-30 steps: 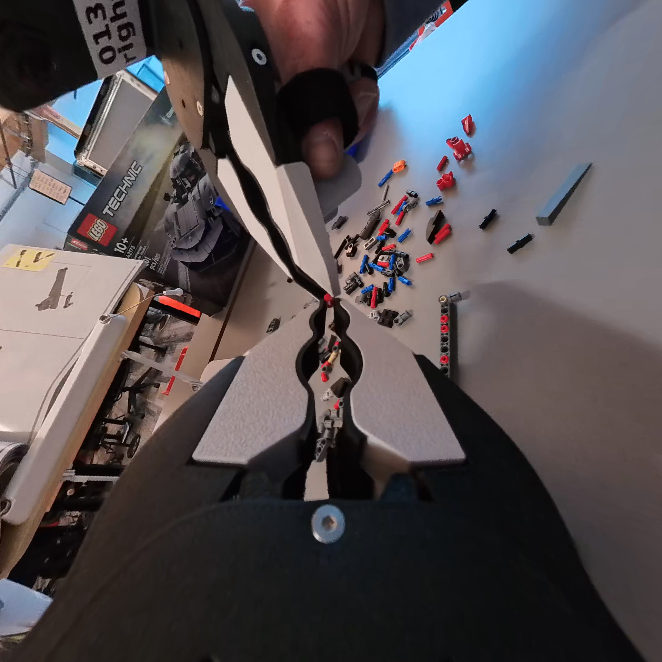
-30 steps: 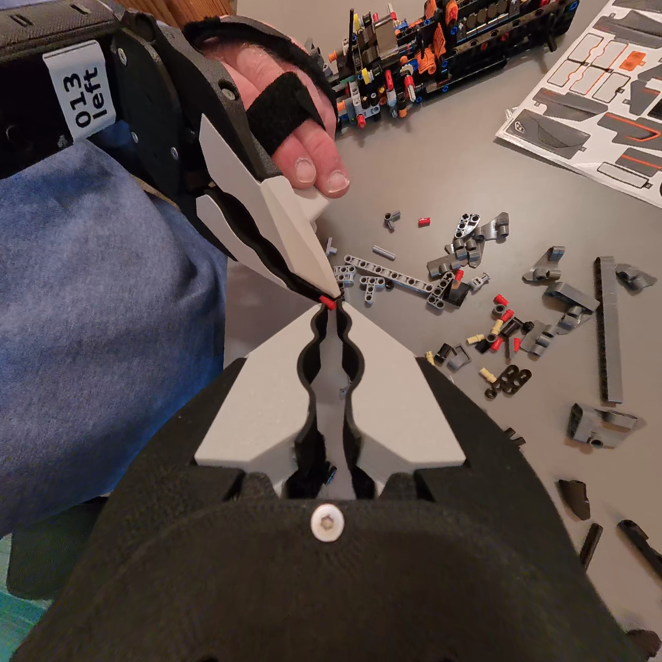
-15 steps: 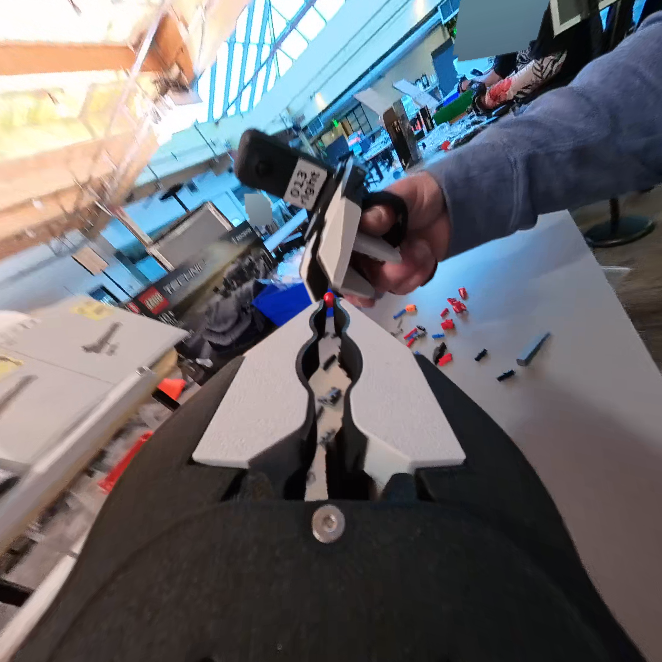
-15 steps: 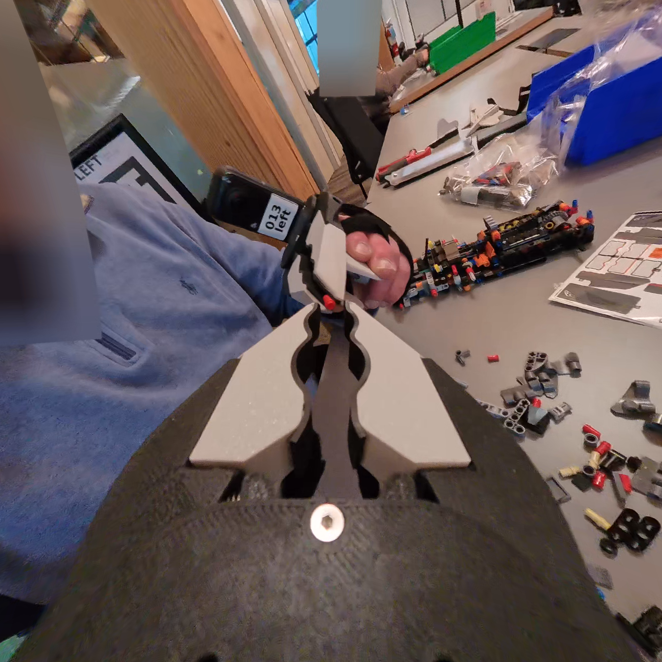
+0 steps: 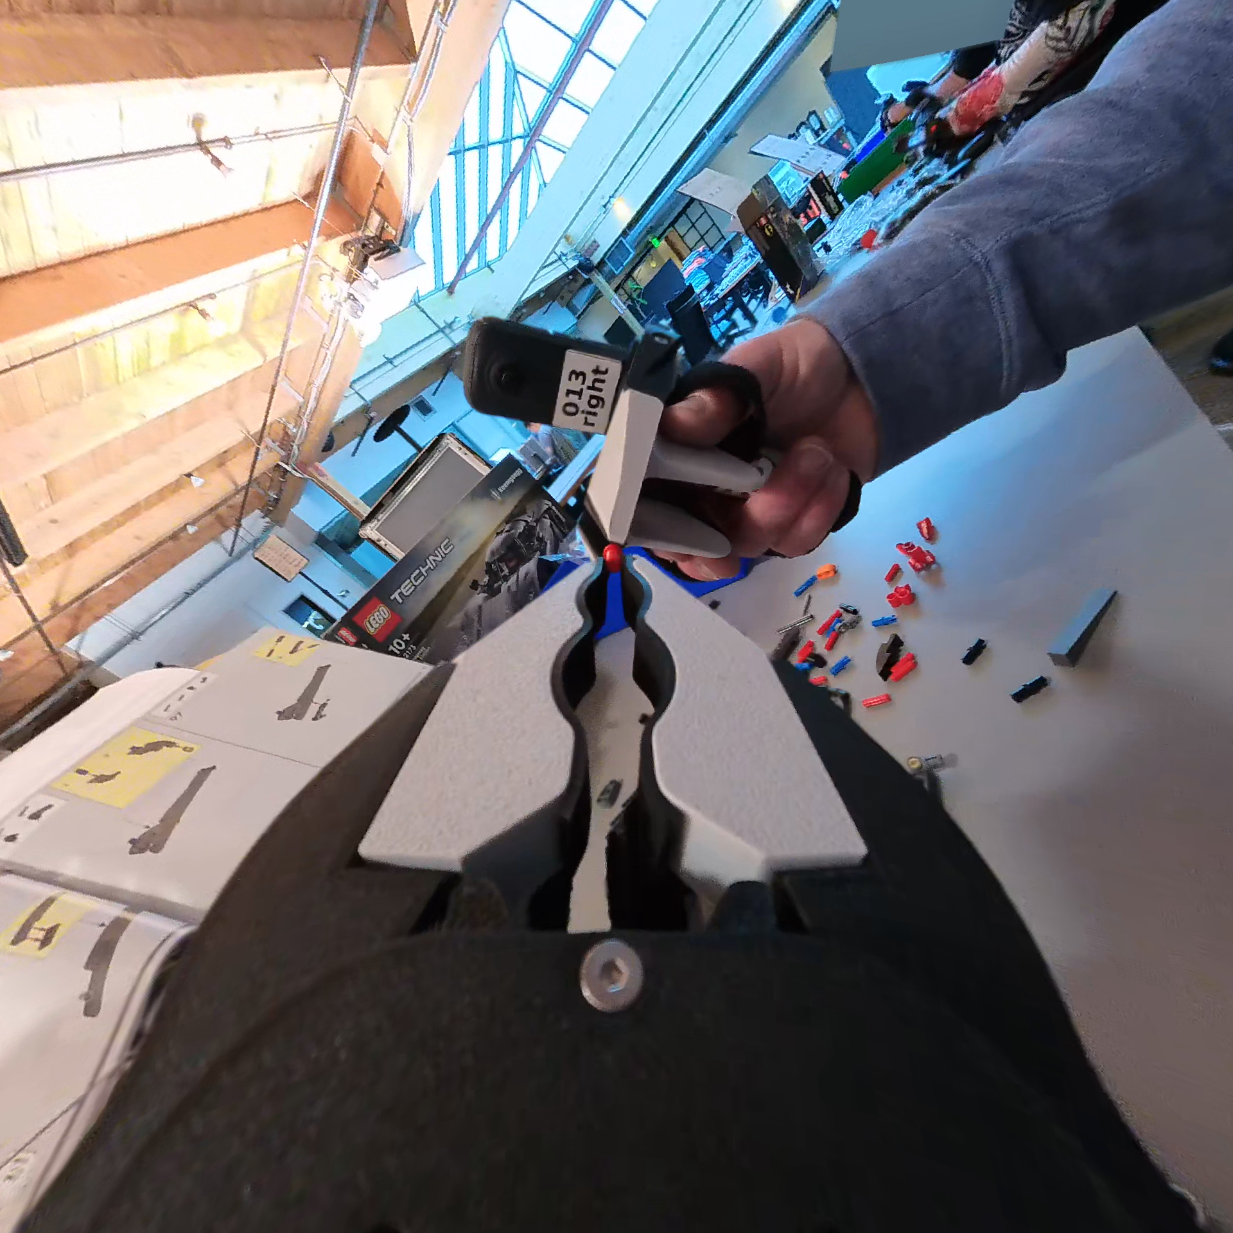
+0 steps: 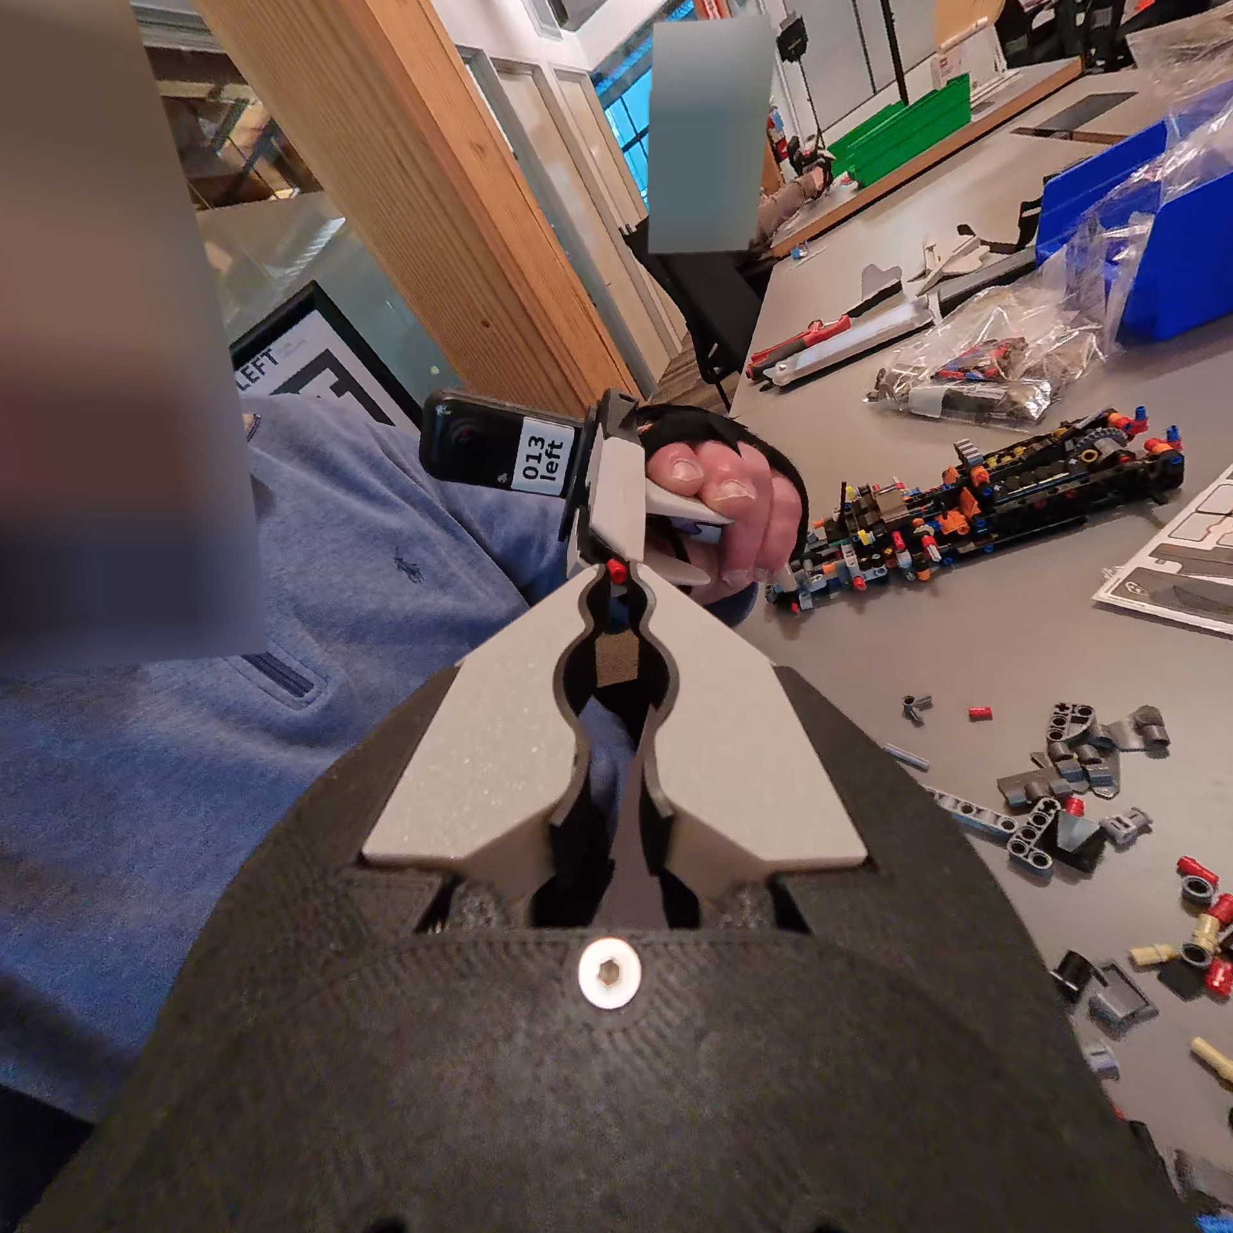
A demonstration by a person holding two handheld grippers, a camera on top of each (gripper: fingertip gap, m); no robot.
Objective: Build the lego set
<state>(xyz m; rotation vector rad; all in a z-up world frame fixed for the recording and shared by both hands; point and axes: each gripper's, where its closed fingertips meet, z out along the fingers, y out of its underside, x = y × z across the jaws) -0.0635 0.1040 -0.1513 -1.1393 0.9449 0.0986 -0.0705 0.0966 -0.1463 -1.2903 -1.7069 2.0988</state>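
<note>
A small red pin is pinched where the two grippers meet tip to tip, raised above the grey table. My left gripper is shut, with the pin at its tips. My right gripper comes down onto it from above in the left wrist view, held by a hand. In the right wrist view my right gripper is shut on the pin, and the left gripper grips the same pin from the far side. The partly built dark model lies on the table behind.
Loose red and blue pins and a grey beam lie right of the left gripper. Grey parts, a sticker sheet, parts bags and a blue bin are at right. The set box and instruction booklet are at left. The tips of both grippers are at nearly the same place. The partly built dark model is about 30 cm from both grippers' fingertips.
Both grippers have risen from low over the table and tilted up to level, staying tip to tip on the red pin. The right gripper now stands more upright.
</note>
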